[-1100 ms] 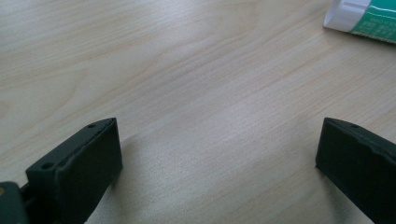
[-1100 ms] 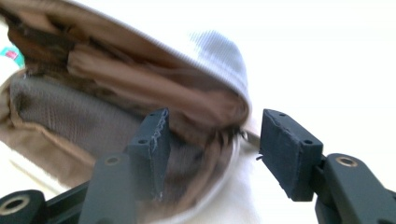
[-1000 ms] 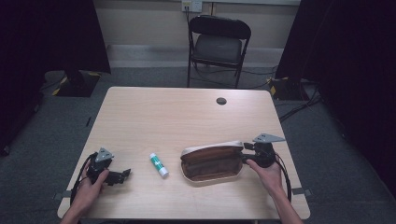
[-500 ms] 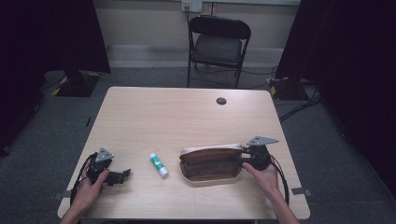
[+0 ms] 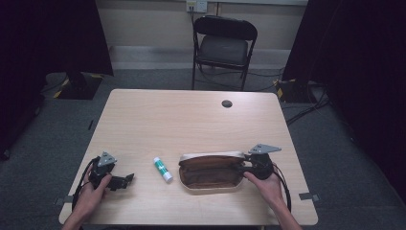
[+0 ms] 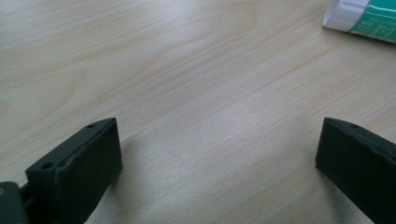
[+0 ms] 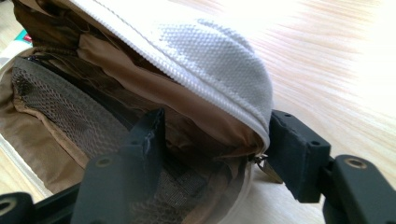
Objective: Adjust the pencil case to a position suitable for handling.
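A white pouch [image 5: 210,175] with brown lining lies unzipped at the table's front right, its upper flap raised. My right gripper [image 5: 243,165] is at the pouch's right end. In the right gripper view the gripper [image 7: 215,135] has one jaw inside against the lining and the other outside against the white pouch [image 7: 205,60] end by the zipper pull. The jaws have just been opening slightly with that end still gripped between them. My left gripper [image 5: 125,180] rests open on the table at the front left, and in its own view it [image 6: 219,144] has bare wood between the jaws.
A white and green glue stick [image 5: 163,169] lies between the two grippers, left of the pouch, and its cap end [image 6: 364,18] is seen past the left jaws. A black grommet [image 5: 227,103] sits in the wooden table [image 5: 191,120]. A folding chair [image 5: 222,45] stands behind.
My right hand has slid a little to the left, and the pouch has shifted left with it. The left hand and glue stick have not moved.
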The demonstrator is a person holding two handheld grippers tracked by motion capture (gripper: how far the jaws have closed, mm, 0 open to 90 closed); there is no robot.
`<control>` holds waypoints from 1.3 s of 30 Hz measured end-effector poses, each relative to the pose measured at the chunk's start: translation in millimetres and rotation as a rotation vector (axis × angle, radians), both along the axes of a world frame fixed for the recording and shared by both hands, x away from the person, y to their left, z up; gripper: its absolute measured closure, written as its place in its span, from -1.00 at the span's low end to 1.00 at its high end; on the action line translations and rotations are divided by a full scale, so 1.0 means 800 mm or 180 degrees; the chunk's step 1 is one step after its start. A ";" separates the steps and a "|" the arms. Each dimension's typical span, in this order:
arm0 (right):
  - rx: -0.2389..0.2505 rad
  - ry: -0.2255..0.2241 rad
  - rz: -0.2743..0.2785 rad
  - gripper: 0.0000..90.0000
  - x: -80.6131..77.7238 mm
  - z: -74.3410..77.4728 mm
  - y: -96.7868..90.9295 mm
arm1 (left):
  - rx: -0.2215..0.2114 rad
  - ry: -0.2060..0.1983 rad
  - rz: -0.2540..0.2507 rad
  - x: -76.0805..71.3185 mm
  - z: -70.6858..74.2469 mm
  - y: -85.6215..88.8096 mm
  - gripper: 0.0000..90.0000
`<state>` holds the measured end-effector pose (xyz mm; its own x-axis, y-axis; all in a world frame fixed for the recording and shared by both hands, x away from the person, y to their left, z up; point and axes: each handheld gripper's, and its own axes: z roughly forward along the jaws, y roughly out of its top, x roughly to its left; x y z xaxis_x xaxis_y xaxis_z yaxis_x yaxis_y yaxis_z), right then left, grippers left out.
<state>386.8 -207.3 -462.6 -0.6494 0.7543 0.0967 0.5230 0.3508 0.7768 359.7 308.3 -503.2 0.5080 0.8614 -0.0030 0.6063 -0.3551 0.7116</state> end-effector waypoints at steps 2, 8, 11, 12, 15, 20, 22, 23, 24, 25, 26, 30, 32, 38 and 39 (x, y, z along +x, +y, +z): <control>0.0010 0.0010 -0.0003 -0.14 -0.001 0.000 0.003 | 0.0002 -0.0002 -0.0005 0.000 0.000 0.000 -1.00; 0.0008 -0.0024 0.0007 -0.19 -0.003 0.002 0.002 | -0.0006 -0.0009 -0.0022 0.002 0.000 0.000 -1.00; 0.0021 -0.0071 0.0001 -0.22 -0.006 0.005 -0.001 | 0.0008 -0.0009 -0.0026 0.003 0.000 0.000 -1.00; 0.0057 -0.0067 0.0022 -0.25 -0.010 0.006 -0.003 | 0.0010 -0.0007 -0.0016 0.003 0.000 -0.001 -1.00; 0.0035 -0.0067 0.0030 -0.28 -0.014 0.006 -0.004 | 0.0025 0.0003 0.0011 0.002 0.001 -0.002 -0.96; 0.0066 -0.0110 0.0024 -0.31 -0.027 0.010 -0.014 | -0.0062 -0.0019 0.0116 -0.001 0.005 -0.002 -0.63; 0.0104 -0.0114 0.0011 -0.31 -0.031 0.010 -0.021 | -0.0068 -0.0001 0.0102 -0.001 0.006 -0.003 -0.66; 0.0098 -0.0112 0.0001 -0.31 -0.034 0.009 -0.023 | -0.0082 0.0003 0.0086 -0.001 0.006 -0.003 -0.65; 0.0083 -0.0113 -0.0031 -0.32 -0.037 0.008 -0.026 | -0.0088 0.0010 0.0051 -0.002 0.006 -0.004 -0.65; 0.0089 -0.0120 -0.0050 -0.32 -0.040 0.006 -0.029 | -0.0089 0.0017 0.0028 -0.002 0.007 -0.005 -0.65; 0.0071 -0.0110 -0.0052 -0.32 -0.043 0.004 -0.031 | -0.0074 0.0031 -0.0005 -0.002 0.008 -0.006 -0.64; 0.0082 -0.0103 -0.0077 -0.32 -0.052 0.002 -0.045 | -0.0161 0.0006 -0.0130 -0.005 0.013 -0.011 -0.63; 0.0060 -0.0078 -0.0098 -0.35 -0.056 0.000 -0.053 | -0.0219 -0.0017 -0.0176 -0.007 0.015 -0.010 -0.63; -0.0045 -0.0009 -0.0315 -0.38 -0.052 -0.012 -0.081 | -0.0282 -0.0087 -0.0275 -0.012 0.022 -0.017 -0.64; -0.0071 0.0004 -0.0353 -0.39 -0.050 -0.015 -0.085 | -0.0305 -0.0083 -0.0265 -0.012 0.023 -0.019 -0.63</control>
<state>346.9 -275.0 -474.7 -0.5617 0.8235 0.0798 0.5606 0.3079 0.7687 349.9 292.8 -484.4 0.5788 0.8125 -0.0693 0.5585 -0.3330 0.7597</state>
